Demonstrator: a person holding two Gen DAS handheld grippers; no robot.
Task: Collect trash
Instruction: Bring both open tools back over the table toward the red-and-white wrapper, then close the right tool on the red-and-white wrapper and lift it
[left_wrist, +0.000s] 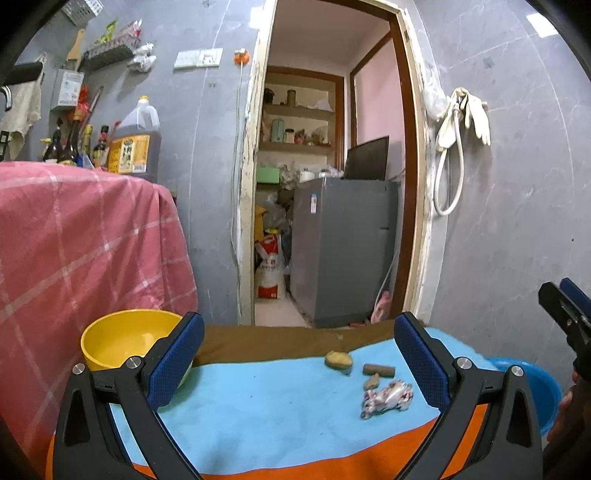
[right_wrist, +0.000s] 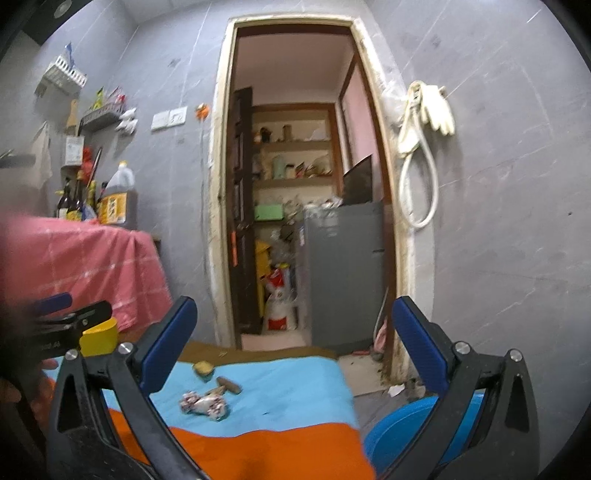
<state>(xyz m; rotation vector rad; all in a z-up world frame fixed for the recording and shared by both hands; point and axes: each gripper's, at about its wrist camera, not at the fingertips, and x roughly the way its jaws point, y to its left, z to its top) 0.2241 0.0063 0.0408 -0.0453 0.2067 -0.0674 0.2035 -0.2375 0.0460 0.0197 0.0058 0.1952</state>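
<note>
both our grippers sit empty with fingers spread wide: left gripper (left_wrist: 299, 354), right gripper (right_wrist: 295, 343). crumpled wrapper (left_wrist: 386, 398) lies on the blue cloth (left_wrist: 258, 406) beside three food scraps (left_wrist: 376, 369); yellow bowl (left_wrist: 122, 338) far left, blue basin (right_wrist: 399, 424) off the right edge.

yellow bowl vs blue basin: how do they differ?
Colour: the yellow bowl is bright yellow, the blue basin is blue.
Place: the yellow bowl stands at the left end of the cloth-covered surface; the blue basin sits off its right edge and looks lower.
Shape: the yellow bowl looks deep with steep walls, the blue basin wider and shallower.
Shared: both are upright, and no trash shows in either.
</note>
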